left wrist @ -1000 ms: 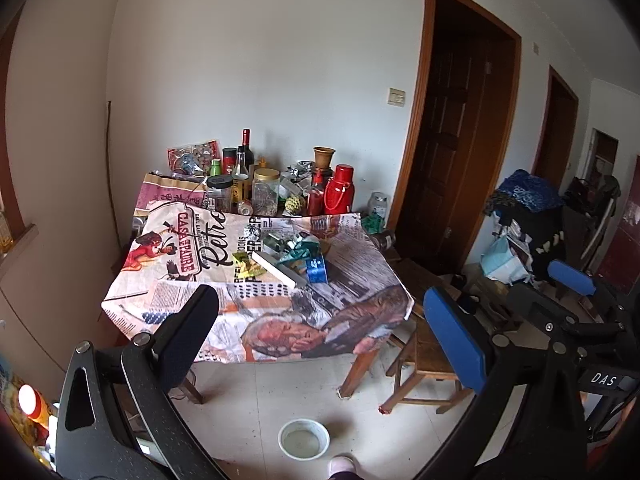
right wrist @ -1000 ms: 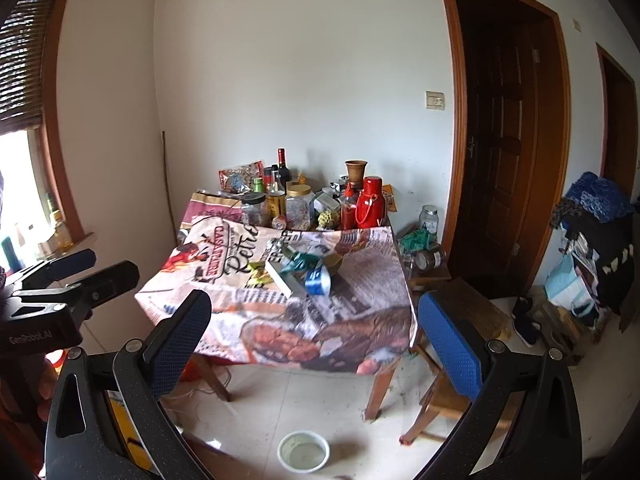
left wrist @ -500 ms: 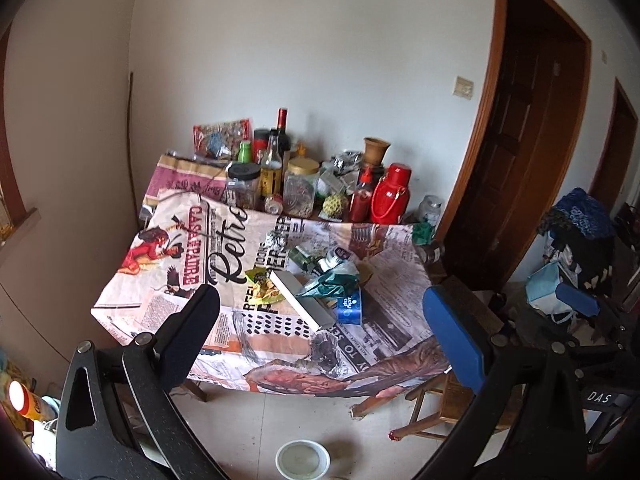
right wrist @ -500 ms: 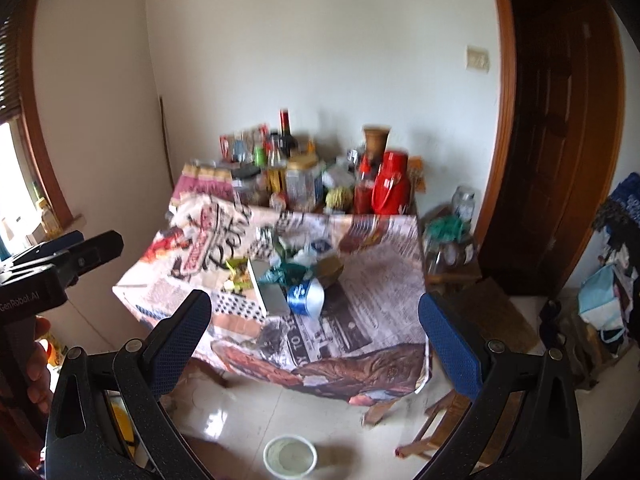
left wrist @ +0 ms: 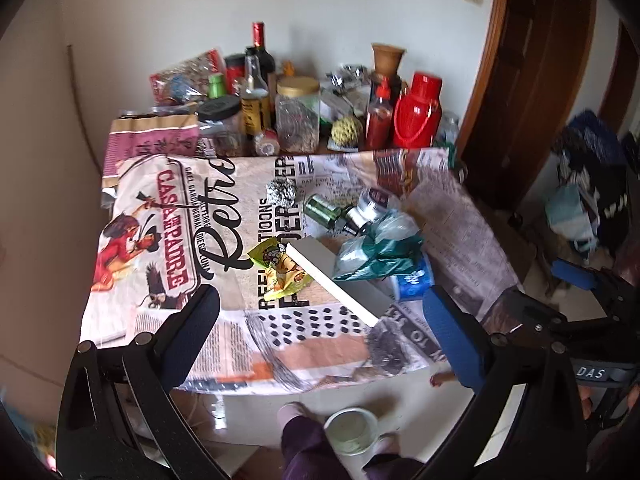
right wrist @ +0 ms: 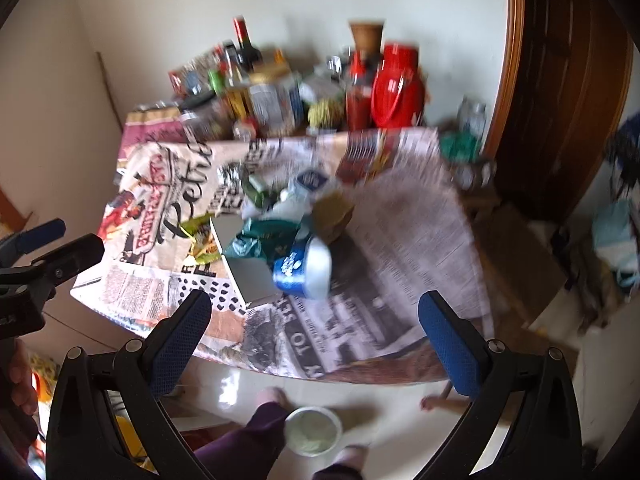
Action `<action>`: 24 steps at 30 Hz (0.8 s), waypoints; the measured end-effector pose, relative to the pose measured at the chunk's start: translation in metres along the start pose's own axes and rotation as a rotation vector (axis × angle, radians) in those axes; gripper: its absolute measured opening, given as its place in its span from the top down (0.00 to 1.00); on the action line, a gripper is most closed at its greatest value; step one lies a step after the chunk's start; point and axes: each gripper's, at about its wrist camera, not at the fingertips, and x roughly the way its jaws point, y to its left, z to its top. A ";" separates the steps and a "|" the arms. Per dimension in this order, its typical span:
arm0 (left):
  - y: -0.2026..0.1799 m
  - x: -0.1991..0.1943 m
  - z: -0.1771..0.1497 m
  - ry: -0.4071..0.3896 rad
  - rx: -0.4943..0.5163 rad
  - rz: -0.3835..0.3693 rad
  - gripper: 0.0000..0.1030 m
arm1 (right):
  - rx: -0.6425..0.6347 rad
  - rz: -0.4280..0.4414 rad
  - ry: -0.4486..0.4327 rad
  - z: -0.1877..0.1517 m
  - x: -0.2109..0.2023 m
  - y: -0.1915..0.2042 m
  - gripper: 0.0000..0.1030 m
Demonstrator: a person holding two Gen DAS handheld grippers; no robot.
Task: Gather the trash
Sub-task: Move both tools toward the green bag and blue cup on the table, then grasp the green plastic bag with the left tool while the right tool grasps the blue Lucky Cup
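Note:
Trash lies mid-table: a yellow-green wrapper (left wrist: pixel 280 266), a flat grey box (left wrist: pixel 340 280), a green plastic bag (left wrist: pixel 380 256), a blue-white cup on its side (right wrist: pixel 304 266), a foil ball (left wrist: pixel 281 191), a green bottle (left wrist: pixel 322 209) and a brown paper piece (right wrist: pixel 332 216). My left gripper (left wrist: pixel 320 332) is open and empty, held over the table's near edge. My right gripper (right wrist: pixel 316 332) is open and empty, a little short of the blue cup. The right gripper also shows in the left wrist view (left wrist: pixel 576 280), and the left gripper in the right wrist view (right wrist: pixel 44 244).
The table has a printed newspaper-style cloth (left wrist: pixel 168 248). Bottles, jars and a red thermos (left wrist: pixel 418 110) crowd its back edge. A white bowl (left wrist: pixel 352 430) sits on the floor by my feet. A brown door (left wrist: pixel 532 80) and a wooden stool (right wrist: pixel 516 248) stand at the right.
Both grippers have moved closer to the table and tilted down over it, so the trash pile looks larger. Both stay open and empty. The right wrist view is motion-blurred.

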 end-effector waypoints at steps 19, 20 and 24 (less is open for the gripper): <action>0.015 0.147 0.003 0.296 0.256 -0.257 0.22 | 0.155 -0.096 0.249 0.008 0.135 0.007 0.52; 0.011 0.152 0.003 0.300 0.275 -0.261 0.22 | 0.152 -0.099 0.247 0.008 0.133 0.006 0.54; -0.005 0.165 0.003 0.300 0.325 -0.304 0.22 | 0.161 -0.082 0.247 0.008 0.127 0.000 0.69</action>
